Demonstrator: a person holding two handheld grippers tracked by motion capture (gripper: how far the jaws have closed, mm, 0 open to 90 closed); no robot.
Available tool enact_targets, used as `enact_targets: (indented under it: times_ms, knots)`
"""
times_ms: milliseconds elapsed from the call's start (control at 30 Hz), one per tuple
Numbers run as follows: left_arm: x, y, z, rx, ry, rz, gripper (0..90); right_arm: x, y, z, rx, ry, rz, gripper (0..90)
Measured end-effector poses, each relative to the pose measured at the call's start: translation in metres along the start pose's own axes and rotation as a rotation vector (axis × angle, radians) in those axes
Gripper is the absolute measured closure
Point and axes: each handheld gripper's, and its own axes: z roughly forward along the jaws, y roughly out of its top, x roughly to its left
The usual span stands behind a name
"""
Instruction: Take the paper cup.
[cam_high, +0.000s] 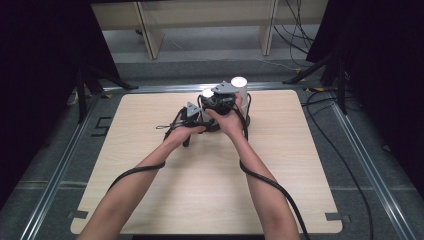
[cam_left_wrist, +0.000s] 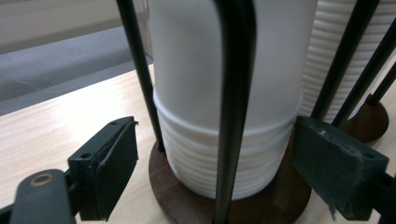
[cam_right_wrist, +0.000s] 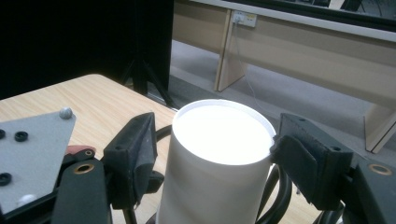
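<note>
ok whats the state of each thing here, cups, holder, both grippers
cup stack: upright in the holder, rims down
second stack: upright beside it
holder: standing on the table
left gripper: open around the holder's base
right gripper: around the top cup, one pad touching the rim

1. High view: the table (cam_high: 200, 190) is evenly lit from above; both sides and the upper corners fall into near black.
2. Arms cast only faint, soft shadows on the wood.
3. The cup tops (cam_high: 239, 81) blow out to pure white.
4. Left gripper view: the cup stack (cam_left_wrist: 224, 93) is bright and slightly soft; the near rod (cam_left_wrist: 233, 107) is blurred.
5. Right gripper view: the cup lid (cam_right_wrist: 222, 133) glares, detail lost; the left background is black, the floor beyond hazy.
</note>
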Motion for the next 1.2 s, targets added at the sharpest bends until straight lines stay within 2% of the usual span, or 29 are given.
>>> enact_targets:
  times_ms: [133, 200, 233, 367, 567, 800, 833, 1200]
  knots:
    - [-0.0012, 0.0022, 0.0014, -0.001, -0.008, -0.005, 14.5, 0.0003, -0.0008, 0.0014, 0.001, -0.009, -0.001, 30.1]
    - [-0.0017, 0.0013, 0.0025, 0.004, -0.009, -0.007, 14.5, -0.0007, -0.0006, 0.0026, 0.01, 0.008, 0.003, 30.1]
    - [-0.0004, 0.0004, 0.0026, 0.023, -0.009, 0.02, 14.5, -0.0007, -0.0006, 0.0026, 0.01, 0.008, 0.003, 30.1]
    - [0.0005, -0.0025, 0.0047, 0.033, -0.01, 0.021, 14.9, -0.0016, -0.0006, 0.005, 0.012, 0.008, 0.001, 30.7]
    - [0.0014, 0.0002, 0.0058, 0.025, -0.027, 0.025, 17.6, -0.0009, 0.0004, 0.008, 0.005, -0.007, 0.001, 30.7]
    - [0.0013, 0.0016, 0.0069, 0.024, -0.024, 0.023, 18.6, -0.0019, 0.0013, 0.0081, 0.016, 0.005, 0.002, 32.8]
    - [0.0011, 0.0013, 0.0068, 0.023, -0.024, 0.021, 18.7, -0.003, 0.0009, 0.0085, 0.008, 0.001, 0.013, 35.1]
    - [0.0012, 0.0002, 0.0072, 0.024, -0.027, 0.023, 19.1, -0.0026, 0.0021, 0.0069, -0.014, -0.003, 0.032, 36.2]
